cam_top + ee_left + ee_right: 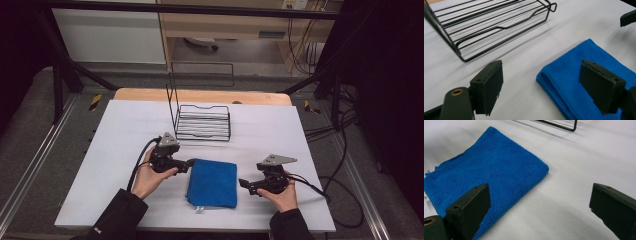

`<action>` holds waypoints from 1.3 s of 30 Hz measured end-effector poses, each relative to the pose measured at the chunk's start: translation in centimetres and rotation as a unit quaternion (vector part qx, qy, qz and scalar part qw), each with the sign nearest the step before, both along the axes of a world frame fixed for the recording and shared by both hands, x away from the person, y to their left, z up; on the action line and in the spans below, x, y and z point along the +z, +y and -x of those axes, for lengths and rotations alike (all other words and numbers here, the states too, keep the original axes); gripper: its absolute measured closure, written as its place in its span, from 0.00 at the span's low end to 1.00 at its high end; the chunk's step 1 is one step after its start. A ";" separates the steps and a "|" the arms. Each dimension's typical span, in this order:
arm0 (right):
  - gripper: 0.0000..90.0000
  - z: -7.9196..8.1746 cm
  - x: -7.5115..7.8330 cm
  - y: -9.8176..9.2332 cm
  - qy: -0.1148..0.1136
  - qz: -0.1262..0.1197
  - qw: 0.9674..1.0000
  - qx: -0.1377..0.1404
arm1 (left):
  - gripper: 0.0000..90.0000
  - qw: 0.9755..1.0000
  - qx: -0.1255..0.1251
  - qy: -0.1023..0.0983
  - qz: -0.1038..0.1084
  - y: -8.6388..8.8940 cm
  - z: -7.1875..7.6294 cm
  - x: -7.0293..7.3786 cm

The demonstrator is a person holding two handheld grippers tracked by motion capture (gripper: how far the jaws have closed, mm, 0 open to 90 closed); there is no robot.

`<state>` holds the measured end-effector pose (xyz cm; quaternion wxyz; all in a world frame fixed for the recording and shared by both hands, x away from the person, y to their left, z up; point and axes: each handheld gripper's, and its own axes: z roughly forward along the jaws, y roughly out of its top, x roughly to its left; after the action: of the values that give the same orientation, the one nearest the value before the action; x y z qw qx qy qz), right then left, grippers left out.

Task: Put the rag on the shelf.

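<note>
- Cloth first: the blue cloth (212, 183) lies folded flat on the bench (125, 130), near the middle of its near edge, between our two grippers, with a small white tag poking out at its near-left corner.
- Behind it, toward the far edge of the bench, stands the black wire rack (202, 122), well apart from the cloth and holding nothing that we can see.
- We hold the left gripper (190, 162) just beside the cloth's far-left corner; in the left gripper view its jaws stand wide apart with nothing between them, one pad over bare bench and the other over the cloth's folded corner (554, 75).
- We hold the right gripper (242, 183) just beside the cloth's right edge; its jaws are likewise spread and unloaded, straddling that edge (544, 171) in the right gripper view.
- We judge the cloth light, soft and limp: a looped microfibre pile that should grip well against the pads, not slip, and cannot break.
- Because it is folded in layers, a pinch at one point will likely let it droop or unfold.
- We would take hold at the thick folded edge or a corner, pinching all layers together, ideally with one gripper at each side.
</note>
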<state>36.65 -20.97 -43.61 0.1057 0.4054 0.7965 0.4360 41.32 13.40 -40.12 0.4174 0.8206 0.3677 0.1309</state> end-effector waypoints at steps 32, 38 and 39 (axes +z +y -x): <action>0.05 0.0 -0.3 0.0 0.002 -0.004 1.000 -0.002 | 0.81 0.996 -0.036 0.078 -0.040 -2.6 -2.8 -4.4; 0.04 -0.1 -0.1 0.0 0.001 -0.007 1.000 -0.005 | 0.90 0.996 -0.039 0.075 -0.035 -2.7 -2.4 -4.5; 0.03 -0.1 -0.1 0.1 -0.003 -0.005 1.000 -0.006 | 0.91 0.996 -0.039 0.074 -0.035 -2.7 -2.4 -4.5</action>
<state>36.78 -20.87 -43.67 0.1083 0.4091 0.7917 0.4405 43.71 10.68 -44.65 0.3652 0.8556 0.3609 0.0662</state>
